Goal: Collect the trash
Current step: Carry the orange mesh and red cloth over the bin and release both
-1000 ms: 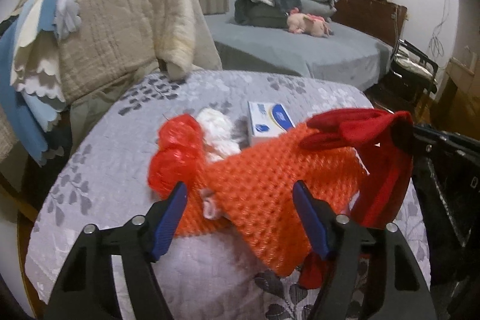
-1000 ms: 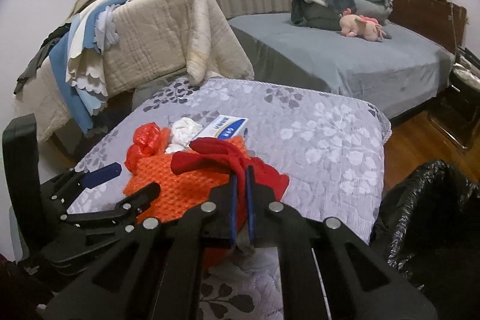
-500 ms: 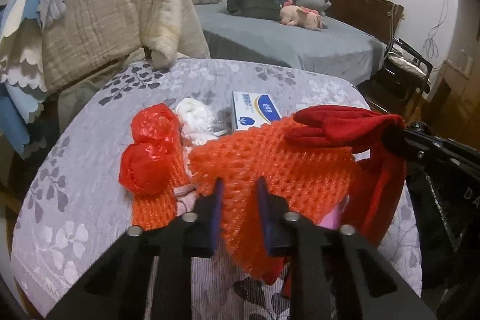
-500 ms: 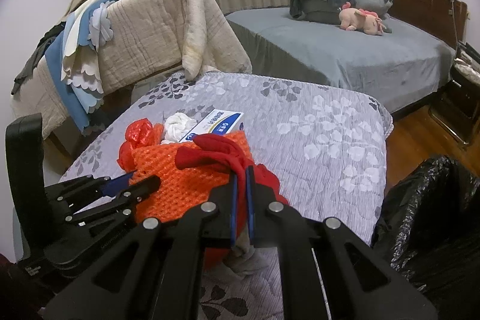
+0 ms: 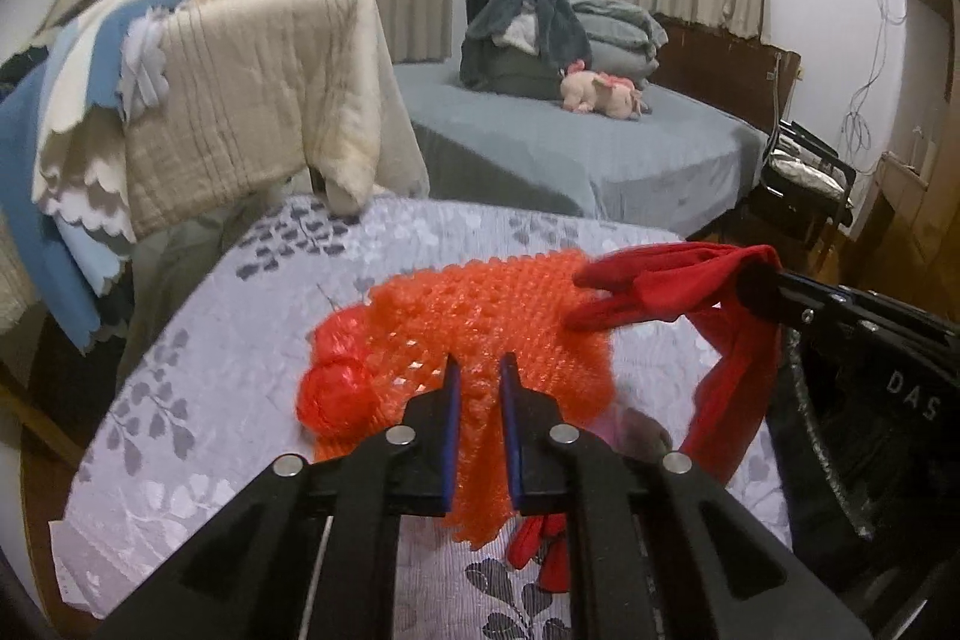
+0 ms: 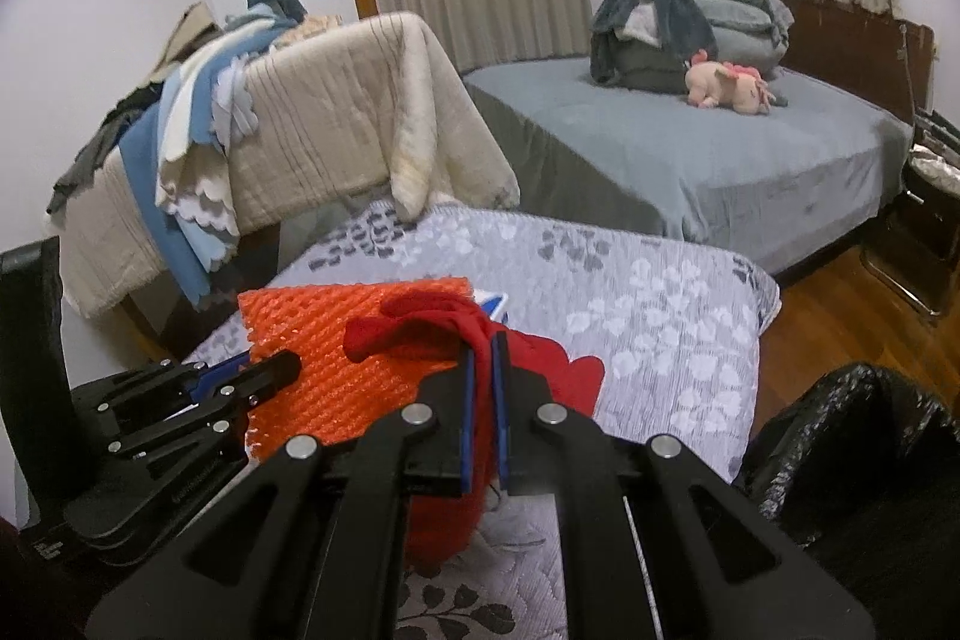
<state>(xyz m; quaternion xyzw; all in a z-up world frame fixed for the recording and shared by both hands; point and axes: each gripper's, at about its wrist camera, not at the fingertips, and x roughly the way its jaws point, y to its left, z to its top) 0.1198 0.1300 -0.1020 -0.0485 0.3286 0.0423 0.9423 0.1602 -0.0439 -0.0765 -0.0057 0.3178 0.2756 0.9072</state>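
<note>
Down my left tool [image 5: 478,370] I have the orange foam net [image 5: 486,316] nipped between the pads, which have just closed on it, and I judge I should raise it level with the other side so the red plastic ball [image 5: 333,391] clinging to its left edge does not drop onto the floral quilt [image 5: 198,400]. Down my right tool [image 6: 482,340] the pads clamp the red cloth [image 6: 432,328] over the net, the black trash bag [image 6: 852,436] low at right, where I judge this goes.
</note>
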